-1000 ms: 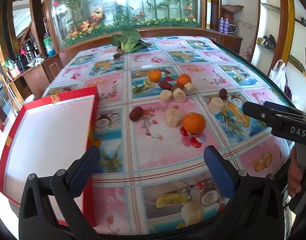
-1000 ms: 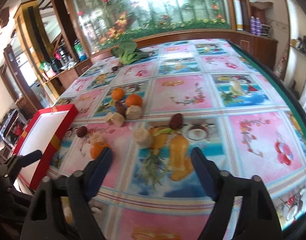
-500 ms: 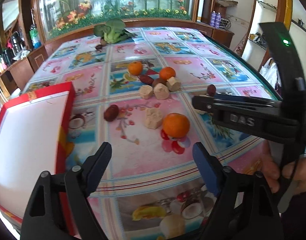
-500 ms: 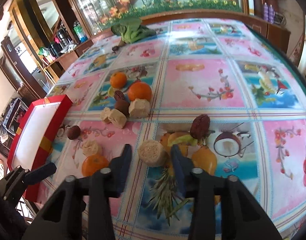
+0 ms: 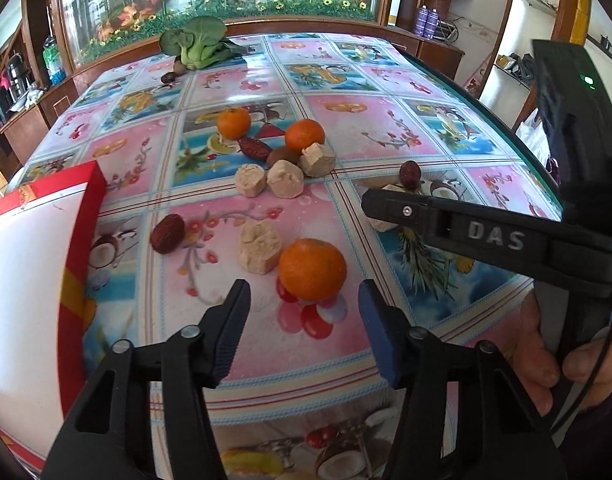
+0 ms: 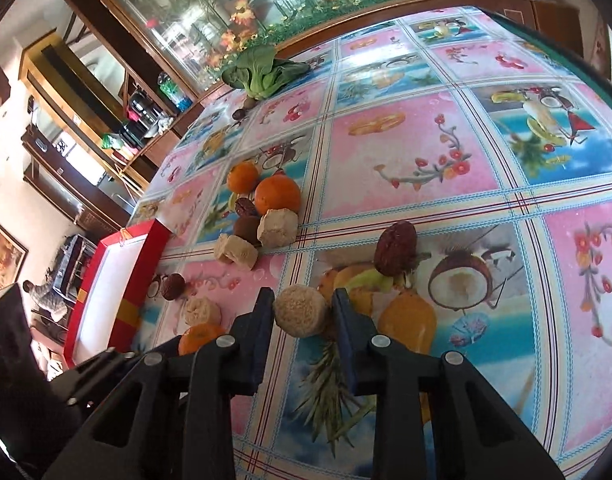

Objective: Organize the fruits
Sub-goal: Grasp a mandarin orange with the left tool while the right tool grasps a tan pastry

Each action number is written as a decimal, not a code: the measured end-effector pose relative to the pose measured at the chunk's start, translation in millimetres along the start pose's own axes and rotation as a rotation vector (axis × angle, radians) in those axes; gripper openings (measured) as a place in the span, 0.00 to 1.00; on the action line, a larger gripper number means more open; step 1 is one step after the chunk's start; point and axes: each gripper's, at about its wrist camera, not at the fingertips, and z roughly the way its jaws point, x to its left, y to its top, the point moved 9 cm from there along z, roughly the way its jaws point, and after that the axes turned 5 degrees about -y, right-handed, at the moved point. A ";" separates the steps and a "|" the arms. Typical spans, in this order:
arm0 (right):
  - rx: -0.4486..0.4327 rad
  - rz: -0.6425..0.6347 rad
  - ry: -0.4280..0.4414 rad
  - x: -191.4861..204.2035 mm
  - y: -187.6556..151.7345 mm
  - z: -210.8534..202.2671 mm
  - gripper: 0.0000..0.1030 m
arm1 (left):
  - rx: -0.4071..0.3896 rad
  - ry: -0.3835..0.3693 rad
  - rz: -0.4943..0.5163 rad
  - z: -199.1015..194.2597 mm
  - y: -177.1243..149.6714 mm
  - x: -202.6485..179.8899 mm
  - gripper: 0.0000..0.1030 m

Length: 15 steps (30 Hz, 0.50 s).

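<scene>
Both grippers have come lower and nearer the scattered fruit since a second ago, and both have narrowed from a wide spread; the left gripper hangs just short of the nearest orange, its jaws closing, the orange ahead of the tips and not yet between them, nothing pressed; the right gripper has its jaws pinching a round beige chunk, the dark pads set against both its sides, on the surface with its fruit-print cloth; in the left wrist view the right gripper reaches in from the right with a hand around its handle; a beige lump sits touching the nearest orange on its left, and a dark red date lies apart further left; beyond them a cluster holds two more oranges, three beige chunks and dark fruits pressed close together; another date lies just beyond the pinched chunk; a red box with a white inside lies at the left edge of the surface; a leafy green vegetable lies at the far end
</scene>
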 end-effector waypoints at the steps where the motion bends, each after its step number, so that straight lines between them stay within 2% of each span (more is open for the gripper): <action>1: 0.001 0.000 0.005 0.9 -0.2 -0.5 0.28 | 0.005 -0.002 -0.002 3.0 0.7 -0.4 0.53; 5: 0.001 0.002 0.014 1.1 -1.1 -0.2 0.28 | 0.006 -0.001 -0.011 11.9 3.0 -0.6 0.49; 10: 0.009 -0.011 0.033 5.1 -3.4 1.4 0.28 | -0.007 -0.007 -0.020 14.1 7.2 1.0 0.38; 15: -0.015 -0.038 0.059 12.6 -2.7 -3.1 0.28 | -0.020 -0.009 -0.013 11.9 4.5 0.3 0.37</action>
